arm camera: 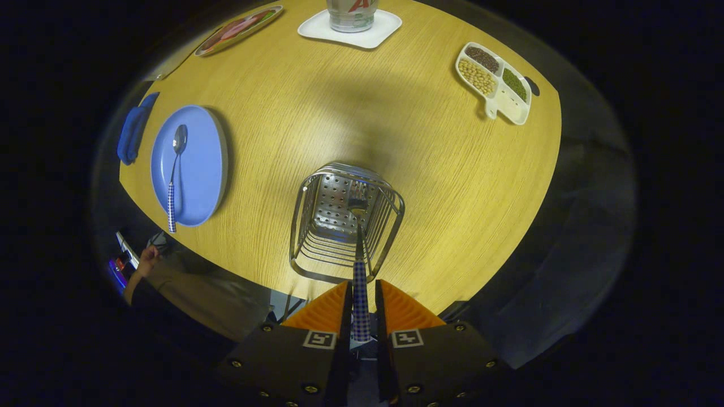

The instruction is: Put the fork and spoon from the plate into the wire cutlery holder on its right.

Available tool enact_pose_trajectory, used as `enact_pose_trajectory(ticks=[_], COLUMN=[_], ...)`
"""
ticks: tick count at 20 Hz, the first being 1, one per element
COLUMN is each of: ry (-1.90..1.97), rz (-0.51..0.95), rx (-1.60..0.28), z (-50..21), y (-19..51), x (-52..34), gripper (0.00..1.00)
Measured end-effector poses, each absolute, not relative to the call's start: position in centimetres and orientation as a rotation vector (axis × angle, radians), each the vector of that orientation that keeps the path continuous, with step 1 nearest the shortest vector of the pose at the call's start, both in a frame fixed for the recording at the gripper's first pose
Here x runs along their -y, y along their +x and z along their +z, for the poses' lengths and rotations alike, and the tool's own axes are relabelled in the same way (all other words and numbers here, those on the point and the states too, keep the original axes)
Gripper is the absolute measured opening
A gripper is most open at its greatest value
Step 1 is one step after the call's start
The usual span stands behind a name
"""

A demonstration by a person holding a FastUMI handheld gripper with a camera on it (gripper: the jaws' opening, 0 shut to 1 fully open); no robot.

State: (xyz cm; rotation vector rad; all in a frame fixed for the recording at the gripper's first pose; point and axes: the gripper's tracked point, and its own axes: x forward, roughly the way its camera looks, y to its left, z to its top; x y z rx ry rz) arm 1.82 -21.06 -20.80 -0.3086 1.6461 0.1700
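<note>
One piece, the fork [358, 265], is going into the wire holder [345, 223] near the table's [350, 130] front edge: the gripper [361, 308] is clenching its checked handle between both fingers, with the head hanging down inside the basket. Releasing it is what remains of this half. The spoon [174, 175] is lying untouched on the blue plate [201, 169] by the table's left edge, waiting its turn.

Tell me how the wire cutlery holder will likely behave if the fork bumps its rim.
The wire cutlery holder looks tall, open and thin-wired, so probably light and apt to slide or tip on the smooth table. The gripper holds the fork by its handle, tip inside the holder.
</note>
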Motion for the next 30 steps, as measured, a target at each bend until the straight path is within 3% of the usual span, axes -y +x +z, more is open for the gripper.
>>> enact_pose_trajectory(ticks=[1, 5, 14, 30], ry=[-0.296, -0.239, -0.152, -0.114], rz=[0.161, 0.121, 0.177, 0.308], rx=[-1.63, -1.52, -1.364, -1.324], z=[-20.4, -18.6, -16.0, -20.8], y=[1.8, 1.8, -2.2, -4.4], x=[21.2, 21.1, 14.7, 0.6], gripper=[0.26, 0.27, 0.27, 0.27])
